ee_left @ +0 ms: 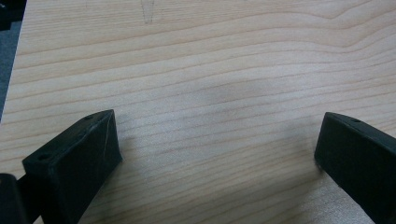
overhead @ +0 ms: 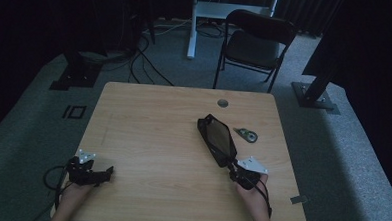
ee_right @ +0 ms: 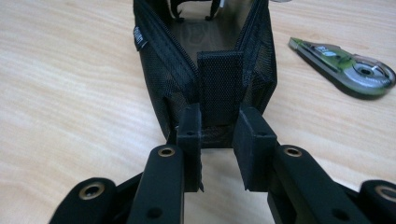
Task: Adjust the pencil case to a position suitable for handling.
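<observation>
A black mesh pencil case (overhead: 216,140), unzipped and open at the top, is seen lying on the right half of the wooden table (overhead: 157,139), set at a slant with its near end towards the person's right hand. In the right gripper view the case (ee_right: 205,70) is shown from its end, with zipper tape along both edges and a fabric tab at the near end. That tab is pinched between the pads of the right gripper (ee_right: 217,135), whose jaws are drawn in as far as they go and clamped on the case's end; in the high view this gripper (overhead: 237,168) is met at the case's near corner. A green and grey correction tape dispenser (overhead: 246,135) is found just beside the case on its right, apart from it, lying flat (ee_right: 348,65). At the table's near left edge the left gripper (overhead: 106,174) is held low over bare wood, its jaws spread wide with nothing between them (ee_left: 217,149). Beyond the table a black folding chair (overhead: 254,43) is seen on the grey carpet.
</observation>
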A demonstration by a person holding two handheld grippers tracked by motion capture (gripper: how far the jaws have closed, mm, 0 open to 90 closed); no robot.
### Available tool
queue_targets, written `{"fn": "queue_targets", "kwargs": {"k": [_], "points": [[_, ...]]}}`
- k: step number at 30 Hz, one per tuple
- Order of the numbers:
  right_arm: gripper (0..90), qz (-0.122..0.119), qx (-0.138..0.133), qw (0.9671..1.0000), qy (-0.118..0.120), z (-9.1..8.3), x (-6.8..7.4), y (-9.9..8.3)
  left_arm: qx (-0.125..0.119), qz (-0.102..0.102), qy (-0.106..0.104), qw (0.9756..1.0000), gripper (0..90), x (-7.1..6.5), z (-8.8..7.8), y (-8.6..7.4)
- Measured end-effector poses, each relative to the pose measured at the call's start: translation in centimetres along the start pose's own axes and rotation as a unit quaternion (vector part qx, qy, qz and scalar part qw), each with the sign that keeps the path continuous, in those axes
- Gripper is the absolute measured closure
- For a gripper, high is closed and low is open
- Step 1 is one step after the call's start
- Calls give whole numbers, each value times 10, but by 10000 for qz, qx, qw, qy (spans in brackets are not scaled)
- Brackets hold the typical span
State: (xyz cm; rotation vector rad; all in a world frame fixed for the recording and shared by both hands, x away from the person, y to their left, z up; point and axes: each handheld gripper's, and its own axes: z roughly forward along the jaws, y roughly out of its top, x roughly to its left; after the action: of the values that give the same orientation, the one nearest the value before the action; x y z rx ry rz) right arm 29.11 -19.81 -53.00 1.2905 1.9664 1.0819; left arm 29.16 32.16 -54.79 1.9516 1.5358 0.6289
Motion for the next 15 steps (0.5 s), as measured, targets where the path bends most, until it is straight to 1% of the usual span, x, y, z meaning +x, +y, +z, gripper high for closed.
{"fn": "queue_targets", "kwargs": {"k": [3, 5, 6, 8, 9, 10, 11, 12, 13, 15], "points": [[730, 55, -15, 10000, -44, -9, 3, -7, 0, 0, 0, 10000, 3, 0, 0, 0], [730, 49, -10, 10000, -50, -11, 4, -8, 0, 0, 0, 10000, 2, 0, 0, 0], [730, 77, -19, 9999, -70, -15, 6, -10, 0, 0, 0, 10000, 2, 0, 0, 0], [730, 110, -23, 9999, -83, -16, 7, -11, 0, 0, 0, 10000, 3, 0, 0, 0], [730, 58, -12, 9998, -170, -19, 11, -13, 0, 0, 1, 10000, 3, 0, 0, 0], [730, 58, -12, 9998, -170, -19, 11, -13, 0, 0, 0, 10000, 3, 0, 0, 0], [730, 45, 9, 9997, -250, -21, 13, -16, 0, 1, 0, 10000, 2, 0, 0, 0], [730, 45, 9, 9997, -250, -21, 13, -16, 0, 0, 1, 10000, 2, 0, 0, 0], [730, -43, 23, 9995, -302, -23, 15, -17, -1, -1, 1, 10000, 3, 0, 0, 0], [730, -24, 30, 9995, -312, -24, 16, -19, 0, -1, 1, 10000, 3, 0, 0, 0]]}}
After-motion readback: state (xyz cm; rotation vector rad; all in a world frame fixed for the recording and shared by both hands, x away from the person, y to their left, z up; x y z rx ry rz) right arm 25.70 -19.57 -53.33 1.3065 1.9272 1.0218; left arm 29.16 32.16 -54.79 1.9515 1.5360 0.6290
